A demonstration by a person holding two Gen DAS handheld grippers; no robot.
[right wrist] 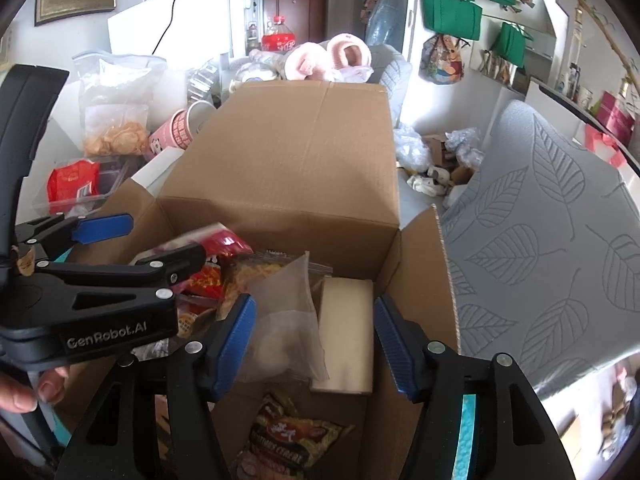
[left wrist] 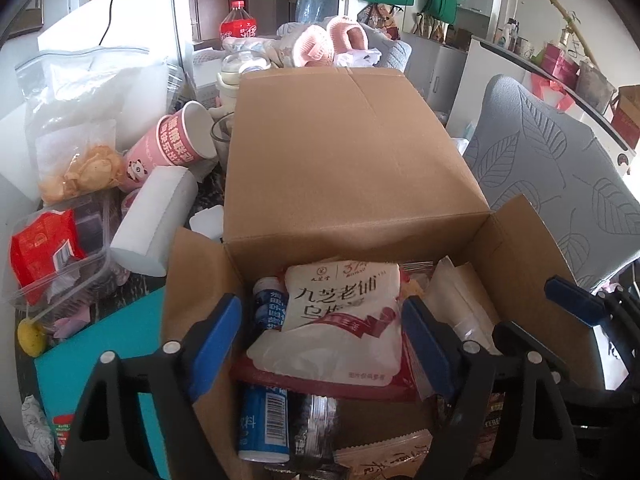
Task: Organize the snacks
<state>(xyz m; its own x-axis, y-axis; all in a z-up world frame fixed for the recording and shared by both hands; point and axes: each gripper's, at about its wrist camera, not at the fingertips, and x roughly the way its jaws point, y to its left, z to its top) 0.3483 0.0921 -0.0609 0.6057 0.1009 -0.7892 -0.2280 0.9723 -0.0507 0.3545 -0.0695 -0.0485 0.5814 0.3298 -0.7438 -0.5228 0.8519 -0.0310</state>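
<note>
An open cardboard box [left wrist: 360, 246] holds several snacks. In the left wrist view my left gripper [left wrist: 320, 328] is open above it, and a white pouch with red trim [left wrist: 344, 312] lies between the fingers [left wrist: 216, 320] without being pressed. Blue bottles [left wrist: 264, 420] lie beside and under the pouch. In the right wrist view my right gripper [right wrist: 316, 344] is open over the box's [right wrist: 280, 232] right side. A clear film bag [right wrist: 288, 320] and a cream block [right wrist: 348, 328] sit loose between its fingers. The left gripper [right wrist: 164, 238] shows at the left there, over red packets [right wrist: 208, 280].
Left of the box are pink paper cups [left wrist: 176, 140], a zip bag of chips [left wrist: 88, 168], a clear tub with a red packet [left wrist: 44, 256] and a white block [left wrist: 156, 216]. A grey leaf-pattern cushion [right wrist: 540, 240] stands right of it. A brown snack pack [right wrist: 292, 440] lies low in the box.
</note>
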